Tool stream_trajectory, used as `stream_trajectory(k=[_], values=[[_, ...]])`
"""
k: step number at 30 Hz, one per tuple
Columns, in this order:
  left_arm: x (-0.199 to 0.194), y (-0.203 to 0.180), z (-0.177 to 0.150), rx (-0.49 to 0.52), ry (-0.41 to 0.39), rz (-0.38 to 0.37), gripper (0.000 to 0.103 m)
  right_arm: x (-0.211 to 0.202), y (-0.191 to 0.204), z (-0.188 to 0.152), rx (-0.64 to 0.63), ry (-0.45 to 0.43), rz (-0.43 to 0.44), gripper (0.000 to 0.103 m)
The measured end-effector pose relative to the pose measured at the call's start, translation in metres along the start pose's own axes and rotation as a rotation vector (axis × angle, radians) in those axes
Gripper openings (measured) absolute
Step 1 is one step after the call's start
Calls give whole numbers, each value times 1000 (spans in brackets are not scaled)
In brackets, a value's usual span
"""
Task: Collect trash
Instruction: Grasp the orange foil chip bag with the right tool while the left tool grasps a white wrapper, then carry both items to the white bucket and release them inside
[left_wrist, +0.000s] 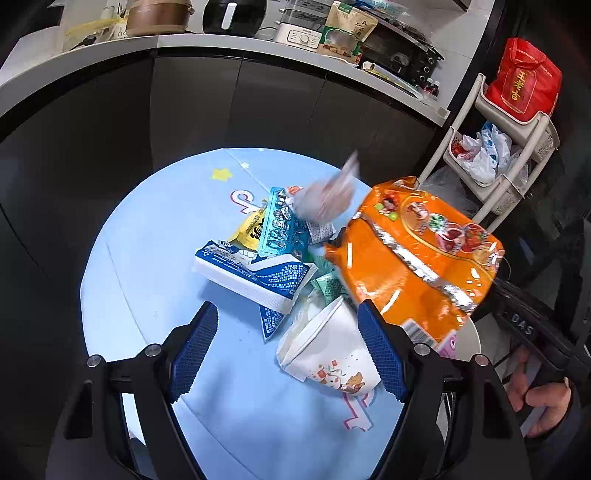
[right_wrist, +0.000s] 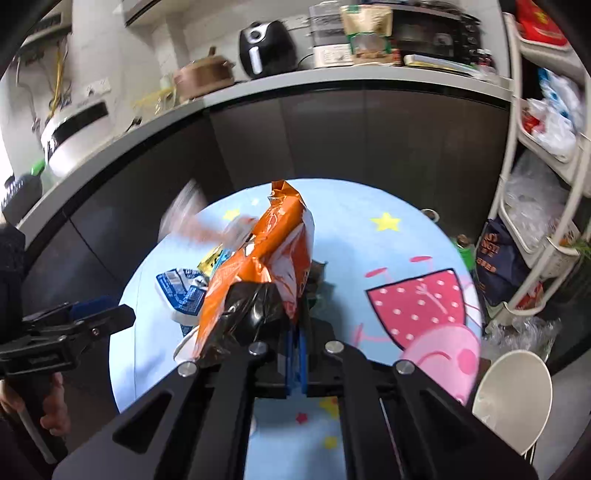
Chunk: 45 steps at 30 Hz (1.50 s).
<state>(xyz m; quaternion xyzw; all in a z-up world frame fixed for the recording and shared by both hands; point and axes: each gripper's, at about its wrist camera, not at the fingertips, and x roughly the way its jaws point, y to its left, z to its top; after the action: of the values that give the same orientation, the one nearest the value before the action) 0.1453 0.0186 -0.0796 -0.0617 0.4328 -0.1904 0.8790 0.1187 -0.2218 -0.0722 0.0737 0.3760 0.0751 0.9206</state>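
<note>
Shiny, crinkly orange bag pinched tight in the right gripper. Left gripper spread wide, smooth white paper cup lying between its fingers.

A round table with a pale blue cartoon-print cover carries a trash heap near its center: a blue-and-white tissue pack, with 1 tipped paper cup at its 5 o'clock.

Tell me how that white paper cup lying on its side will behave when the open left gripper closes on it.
The paper cup looks thin-walled, so it would probably crush or go oval under the left gripper. Lying on its side on the table, it may roll away. It seems empty, so likely very light.
</note>
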Motion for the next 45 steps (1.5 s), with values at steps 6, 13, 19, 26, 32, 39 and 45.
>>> stream_trajectory(k=[6, 13, 19, 26, 32, 39, 45], values=[[8, -9, 6, 20, 1, 12, 75, -29, -20, -6, 38, -47, -41, 4], [33, -29, 36, 63, 28, -8, 78, -48, -36, -16, 70, -68, -63, 4], [66, -52, 53, 105, 98, -29, 80, -56, -44, -19, 83, -81, -67, 4], [84, -59, 45, 141, 154, -32, 63, -56, -50, -22, 92, -76, -72, 4], [87, -61, 40, 164, 183, -36, 32, -54, -53, -25, 122, -71, -49, 3], [52, -73, 49, 204, 106, -68, 8, -72, -52, -19, 109, -117, -45, 3], [14, -93, 61, 233, 24, -118, 8, -91, -64, -13, 129, -160, -47, 3]])
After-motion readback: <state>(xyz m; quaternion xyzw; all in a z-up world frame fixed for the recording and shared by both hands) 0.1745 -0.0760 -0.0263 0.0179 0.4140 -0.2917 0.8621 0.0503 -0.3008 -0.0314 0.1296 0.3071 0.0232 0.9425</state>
